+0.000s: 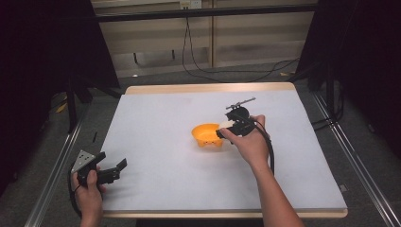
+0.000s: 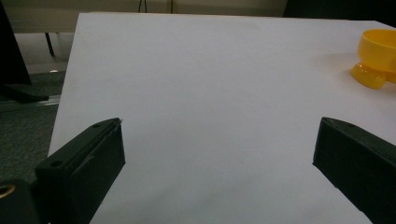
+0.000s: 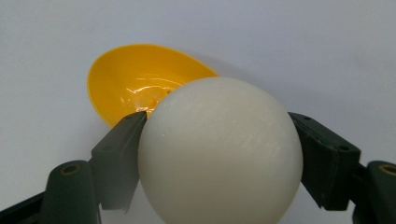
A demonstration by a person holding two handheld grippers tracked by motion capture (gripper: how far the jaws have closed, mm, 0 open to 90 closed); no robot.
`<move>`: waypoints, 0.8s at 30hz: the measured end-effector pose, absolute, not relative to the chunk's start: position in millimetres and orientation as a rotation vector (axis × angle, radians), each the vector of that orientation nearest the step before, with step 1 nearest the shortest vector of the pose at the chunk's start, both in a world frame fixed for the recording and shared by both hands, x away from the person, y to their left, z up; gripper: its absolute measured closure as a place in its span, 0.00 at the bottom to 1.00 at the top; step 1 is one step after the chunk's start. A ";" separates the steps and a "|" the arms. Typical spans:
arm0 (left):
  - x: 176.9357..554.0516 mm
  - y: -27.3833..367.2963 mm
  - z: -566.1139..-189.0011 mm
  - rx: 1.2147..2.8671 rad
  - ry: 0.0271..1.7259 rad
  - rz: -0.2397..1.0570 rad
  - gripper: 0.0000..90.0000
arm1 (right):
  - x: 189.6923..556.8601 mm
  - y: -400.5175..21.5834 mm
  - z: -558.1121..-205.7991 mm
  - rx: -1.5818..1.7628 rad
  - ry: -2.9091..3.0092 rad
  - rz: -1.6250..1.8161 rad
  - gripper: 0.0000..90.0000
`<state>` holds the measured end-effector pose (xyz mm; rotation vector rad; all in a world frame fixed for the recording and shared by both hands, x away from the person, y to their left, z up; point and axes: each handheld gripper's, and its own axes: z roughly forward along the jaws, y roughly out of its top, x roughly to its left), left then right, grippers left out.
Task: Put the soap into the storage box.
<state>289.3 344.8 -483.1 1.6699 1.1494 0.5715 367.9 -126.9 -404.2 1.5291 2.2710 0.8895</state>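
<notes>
A small orange bowl [image 1: 207, 134] on stubby feet stands near the middle of the white table top [image 1: 165, 165]. My right gripper [image 1: 223, 129] hovers at the bowl's right rim, shut on a white ball [image 3: 219, 151]. In the right gripper view the ball sits between both black jaws, with the orange bowl [image 3: 135, 84] empty just beyond it. My left gripper [image 1: 118, 169] rests at the table's front left corner, open with nothing between its jaws. In the left gripper view the bowl [image 2: 378, 58] appears far off at the upper right.
A metal frame rail [image 1: 359, 161] runs along the table's right side, another along the left. Black cables [image 1: 222, 71] lie on the floor behind the table. The right gripper's cable [image 1: 270, 151] trails over the person's wrist.
</notes>
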 end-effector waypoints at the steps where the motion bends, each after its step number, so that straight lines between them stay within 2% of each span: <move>1: 289.4 344.9 -483.1 1.670 1.149 0.572 0.02 | 368.5 -125.4 -403.8 1.531 2.271 0.886 0.26; 24: 289.3 344.8 -483.1 1.671 1.148 0.572 0.02 | 384.0 -93.5 -403.8 1.495 2.324 0.886 0.26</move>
